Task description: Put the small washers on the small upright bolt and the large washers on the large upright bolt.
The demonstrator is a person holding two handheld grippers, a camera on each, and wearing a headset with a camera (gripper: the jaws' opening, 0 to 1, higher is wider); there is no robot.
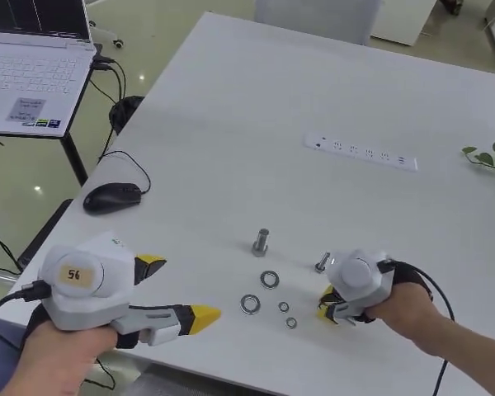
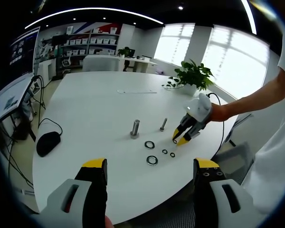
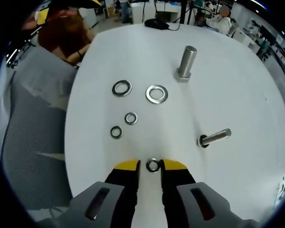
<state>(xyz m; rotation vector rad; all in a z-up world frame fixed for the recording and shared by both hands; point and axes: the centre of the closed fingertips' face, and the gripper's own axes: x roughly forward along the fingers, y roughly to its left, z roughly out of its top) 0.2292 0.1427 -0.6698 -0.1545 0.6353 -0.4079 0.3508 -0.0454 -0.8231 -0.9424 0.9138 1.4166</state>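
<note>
Nearest, at the 7 o'clock edge of the bench [image 1: 231, 124], the left tool [image 1: 180, 288] hangs wide open and empty. Just beyond, the right tool [image 3: 151, 166] points down at the bench, its jaws drawn narrow about one small washer [image 3: 153, 165]; whether it is pinched cannot be told. Toward 11 o'clock from that tool lie two more small washers [image 3: 116, 131] [image 3: 130, 118], then two large washers [image 3: 122, 88] [image 3: 156, 93], all flat and loose. Farther on, the small bolt [image 3: 214, 137] at 2 o'clock and the large bolt [image 3: 186, 61] at 1 o'clock stand bare. By appearances no washer is threaded yet; all five remain.
</note>
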